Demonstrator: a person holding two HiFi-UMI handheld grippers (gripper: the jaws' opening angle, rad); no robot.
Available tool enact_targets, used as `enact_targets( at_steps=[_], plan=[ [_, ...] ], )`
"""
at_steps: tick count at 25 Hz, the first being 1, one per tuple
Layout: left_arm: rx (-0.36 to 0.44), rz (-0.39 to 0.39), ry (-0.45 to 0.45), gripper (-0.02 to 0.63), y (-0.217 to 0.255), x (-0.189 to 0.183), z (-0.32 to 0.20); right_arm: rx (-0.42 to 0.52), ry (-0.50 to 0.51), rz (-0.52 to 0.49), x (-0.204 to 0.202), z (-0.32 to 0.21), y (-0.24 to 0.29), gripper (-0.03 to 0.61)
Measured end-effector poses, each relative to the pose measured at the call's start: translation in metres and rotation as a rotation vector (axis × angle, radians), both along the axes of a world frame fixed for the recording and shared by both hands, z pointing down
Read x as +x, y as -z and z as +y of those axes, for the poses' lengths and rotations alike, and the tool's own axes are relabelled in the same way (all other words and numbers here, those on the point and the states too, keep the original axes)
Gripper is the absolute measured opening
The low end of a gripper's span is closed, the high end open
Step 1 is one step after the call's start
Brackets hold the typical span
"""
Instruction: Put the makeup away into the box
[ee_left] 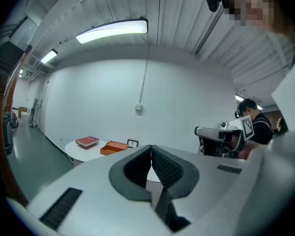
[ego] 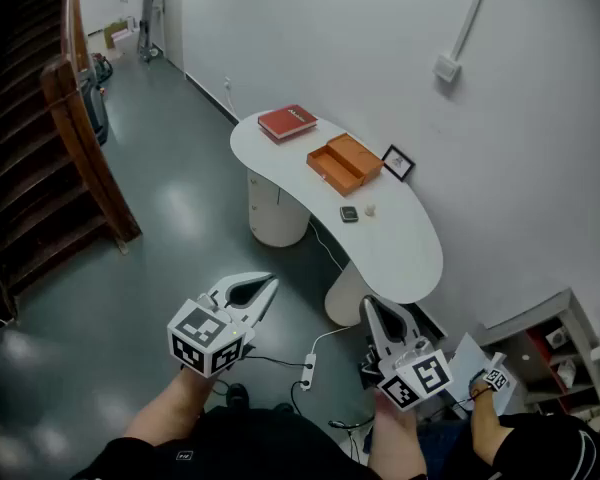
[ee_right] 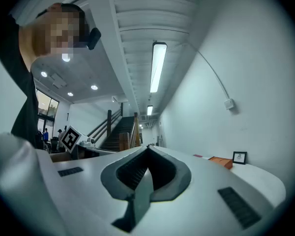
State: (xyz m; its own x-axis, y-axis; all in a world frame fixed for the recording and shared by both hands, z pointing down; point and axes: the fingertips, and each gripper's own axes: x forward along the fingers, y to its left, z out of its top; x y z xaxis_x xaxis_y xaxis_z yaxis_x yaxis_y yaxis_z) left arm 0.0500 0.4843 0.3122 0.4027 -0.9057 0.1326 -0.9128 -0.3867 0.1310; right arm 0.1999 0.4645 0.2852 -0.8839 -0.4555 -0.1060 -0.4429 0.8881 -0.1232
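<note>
Head view puts me at the very start: I stand on the glossy grey floor point(ego: 180, 218), well apart from the table point(ego: 400, 253), and no makeup is picked up yet.

Far left runs a dark wooden staircase point(ego: 30, 168). My left gripper point(ego: 268, 286) hangs over the floor, its jaws pressed together on nothing; its own view shows the ribbed black pads meeting at the tip point(ee_left: 150, 149), with the table small behind them.

On the smooth, white, kidney-shaped table lies a flat red book point(ego: 287, 122). Next comes the box point(ego: 344, 163), orange, rectangular, lid laid open beside its tray. Just in front of it, apart from it, sit the makeup pieces: a small dark square compact point(ego: 349, 213) and, just beside that, a tiny rounded pale piece point(ego: 370, 209), too small to name. A black-edged frame point(ego: 397, 162) leans against the wall behind the box.

My right gripper point(ego: 369, 306) is likewise clamped shut and empty, pads tip to tip in its own view point(ee_right: 147, 149).

I judge the next move calls for walking up to the table, spreading one pair of jaws, and coming down on the compact. It looks hard, thin and slick, so I expect a grip across its edges, low to the tabletop.
</note>
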Motion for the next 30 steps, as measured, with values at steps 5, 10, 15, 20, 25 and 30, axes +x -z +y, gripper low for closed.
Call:
enact_targets(
  at_steps=[5, 10, 15, 20, 25, 30],
  plan=[
    [0.002, 0.001, -0.001, 0.012, -0.001, -0.007, -0.001, 0.006, 0.001, 0.011, -0.011, -0.002, -0.002, 0.034],
    [0.004, 0.008, 0.006, 0.012, -0.001, -0.022, 0.001, -0.009, 0.018, 0.009, -0.024, 0.0, -0.006, 0.034],
    [0.019, 0.015, 0.008, 0.012, 0.002, -0.045, 0.005, 0.016, 0.151, 0.037, -0.045, 0.021, -0.008, 0.035],
    [0.018, 0.035, 0.001, 0.012, -0.002, -0.074, 0.016, -0.016, 0.066, 0.016, -0.046, 0.016, -0.008, 0.035],
    [0.005, 0.056, -0.011, 0.012, -0.008, -0.098, 0.021, -0.057, 0.018, 0.008, -0.061, 0.011, -0.011, 0.035],
    [-0.011, 0.082, -0.025, 0.012, -0.014, -0.111, 0.008, -0.084, 0.029, 0.027, -0.086, -0.003, -0.016, 0.035]
  ],
)
